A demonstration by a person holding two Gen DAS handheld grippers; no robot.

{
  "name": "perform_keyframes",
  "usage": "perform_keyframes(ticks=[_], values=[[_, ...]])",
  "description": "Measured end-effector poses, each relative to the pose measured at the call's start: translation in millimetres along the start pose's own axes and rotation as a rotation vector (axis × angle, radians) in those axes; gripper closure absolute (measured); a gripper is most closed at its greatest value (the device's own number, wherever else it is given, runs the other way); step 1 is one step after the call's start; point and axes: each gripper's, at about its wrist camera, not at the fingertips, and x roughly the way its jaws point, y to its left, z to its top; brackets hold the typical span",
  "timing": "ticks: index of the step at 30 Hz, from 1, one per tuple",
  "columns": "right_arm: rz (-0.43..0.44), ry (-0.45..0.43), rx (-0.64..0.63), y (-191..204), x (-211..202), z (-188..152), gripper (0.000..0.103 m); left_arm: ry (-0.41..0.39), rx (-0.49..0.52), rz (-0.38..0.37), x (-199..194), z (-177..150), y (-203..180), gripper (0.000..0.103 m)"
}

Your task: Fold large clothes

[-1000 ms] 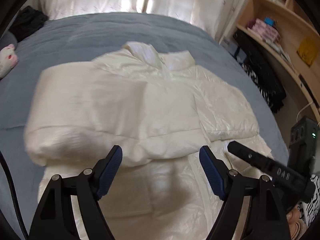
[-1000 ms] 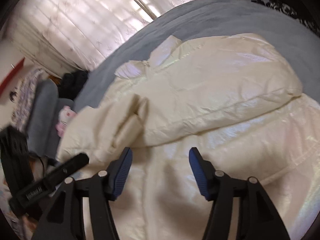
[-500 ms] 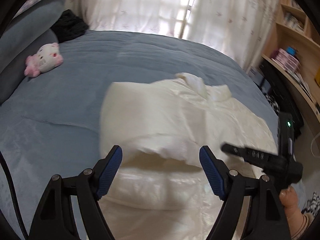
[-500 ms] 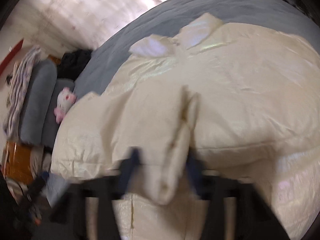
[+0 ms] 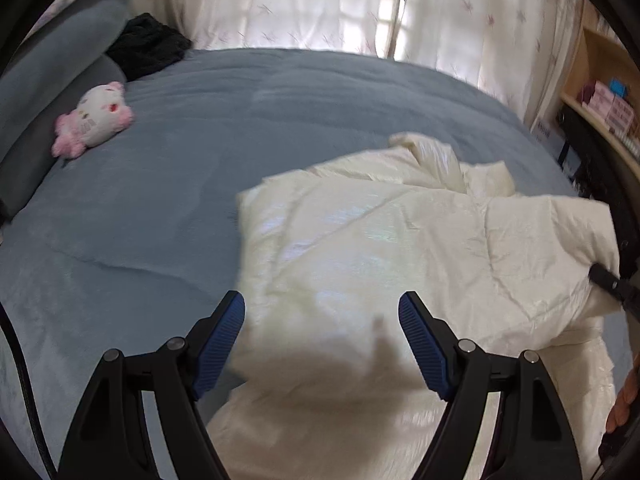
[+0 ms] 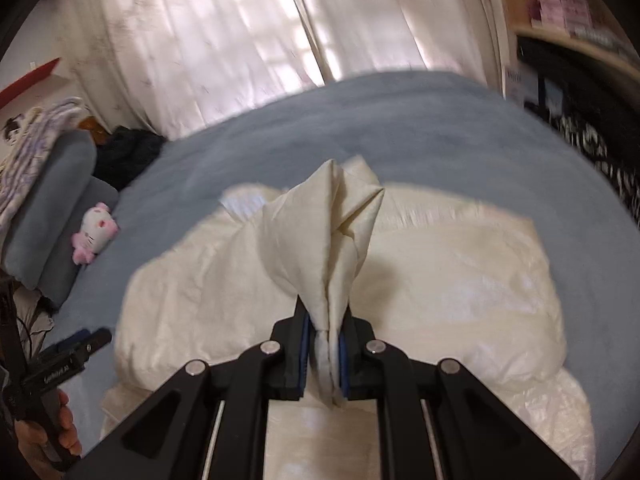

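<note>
Fabric now sits pinched in the right gripper (image 6: 323,350): its jaws have just been closing, and a raised fold of the puffy cream quilted jacket (image 5: 400,248) is clamped between them, so a fold can begin. Left gripper (image 5: 322,344) stays spread, empty. Jacket lies centre-right on the blue-grey bedspread (image 5: 180,184), collar toward the upper frame, long axis running bottom to top.
</note>
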Motion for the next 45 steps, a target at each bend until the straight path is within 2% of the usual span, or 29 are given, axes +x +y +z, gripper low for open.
perform_keyframes(ticks=[4, 8, 11, 14, 17, 19, 22, 27, 32, 36, 37, 39, 41, 45], values=[[-0.050, 0.099, 0.042, -24.3, 43.8, -23.7, 0.088, 0.080, 0.021, 0.111, 48.7, 1.1, -14.4, 0.025], [-0.037, 0.144, 0.080, -50.0, 66.9, -38.7, 0.085, 0.119, 0.004, 0.108, 79.2, -8.2, -13.7, 0.024], [-0.039, 0.140, 0.067, -50.3, 67.9, -38.8, 0.082, 0.103, 0.022, 0.122, 78.0, -11.6, -16.3, 0.024], [-0.082, 0.130, 0.042, -45.1, 54.5, -35.2, 0.069, 0.089, 0.039, 0.124, 66.9, -11.3, -18.4, 0.024], [-0.105, 0.085, 0.044, -40.2, 29.3, -27.3, 0.067, 0.037, 0.044, 0.088, 45.2, -6.3, -19.8, 0.024], [-0.086, 0.027, 0.054, -39.9, 8.7, -22.1, 0.067, -0.005, 0.048, 0.077, 31.8, -1.7, -23.6, 0.024], [-0.058, -0.015, 0.039, -30.7, -5.2, -10.0, 0.067, -0.075, 0.053, 0.055, 15.6, 7.1, -34.1, 0.024], [-0.009, -0.006, -0.035, 18.1, 22.1, 8.4, 0.067, -0.081, 0.085, 0.059, 26.6, 19.6, -62.7, 0.024], [0.031, 0.030, -0.064, 50.7, 71.9, 13.9, 0.067, -0.060, 0.108, 0.118, 60.4, 23.6, -77.3, 0.024], [-0.063, 0.043, -0.069, 37.2, 106.9, 13.3, 0.070, -0.057, 0.081, 0.184, 89.4, 24.2, -66.1, 0.024], [-0.093, 0.042, -0.073, 28.8, 111.0, 12.1, 0.071, -0.054, 0.069, 0.181, 94.7, 22.5, -60.8, 0.023], [-0.128, 0.028, -0.088, 12.9, 113.5, 9.8, 0.078, -0.050, 0.052, 0.156, 101.1, 18.5, -51.7, 0.020], [-0.137, 0.024, -0.115, -1.3, 113.4, 5.6, 0.087, -0.046, 0.039, 0.134, 105.0, 17.2, -44.1, 0.016], [-0.131, 0.006, -0.123, -18.1, 110.0, 0.1, 0.090, -0.033, 0.018, 0.134, 110.7, 18.0, -36.3, 0.016]])
